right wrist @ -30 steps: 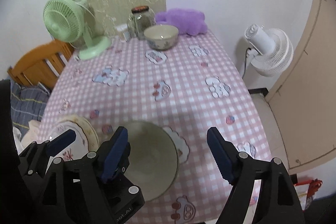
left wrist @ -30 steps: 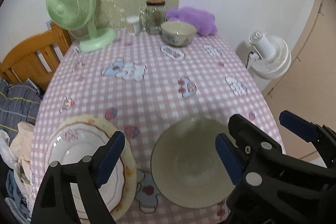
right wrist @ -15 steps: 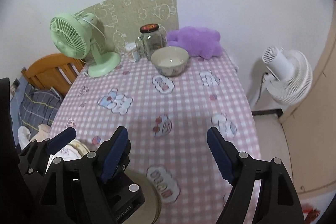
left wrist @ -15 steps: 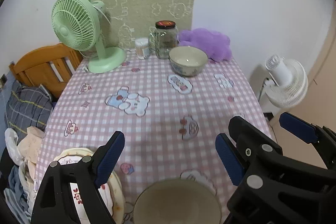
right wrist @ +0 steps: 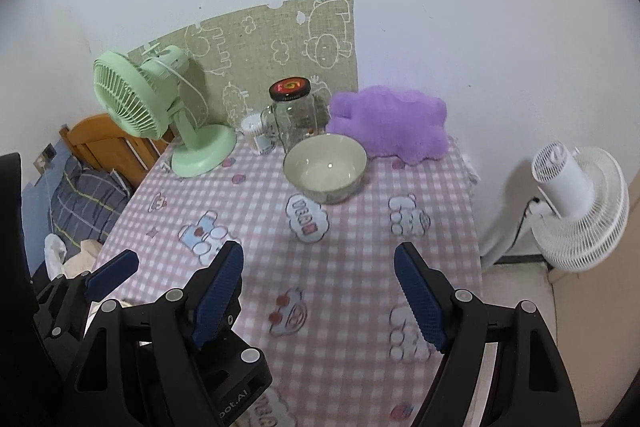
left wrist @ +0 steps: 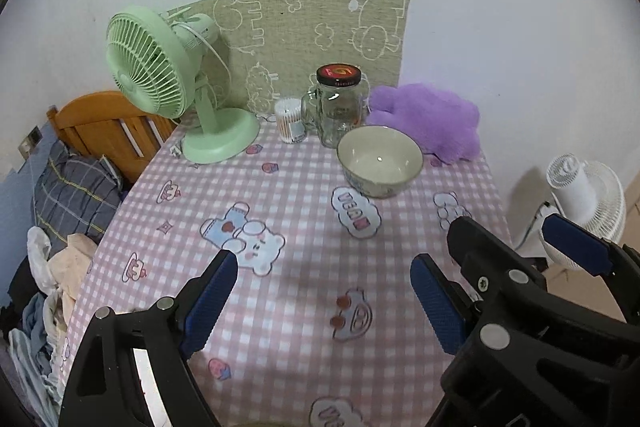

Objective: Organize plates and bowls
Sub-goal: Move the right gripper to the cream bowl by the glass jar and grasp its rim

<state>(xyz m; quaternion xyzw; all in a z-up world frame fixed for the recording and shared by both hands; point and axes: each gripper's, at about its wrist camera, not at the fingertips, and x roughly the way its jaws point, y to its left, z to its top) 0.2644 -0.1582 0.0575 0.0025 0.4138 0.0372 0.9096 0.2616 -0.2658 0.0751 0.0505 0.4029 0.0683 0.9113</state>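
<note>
upright, bowl point(left wrist: 379, 163) mouth upward

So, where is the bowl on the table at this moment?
In both wrist views the bowl stands at the far end of the table, right of centre, just in front of the glass jar and beside the purple plush toy.

a home bedroom: wooden bed point(left wrist: 108, 131) with bedding beside a checked-cloth table point(left wrist: 304, 267), plush point(left wrist: 432, 123), fan point(left wrist: 160, 83).
</note>
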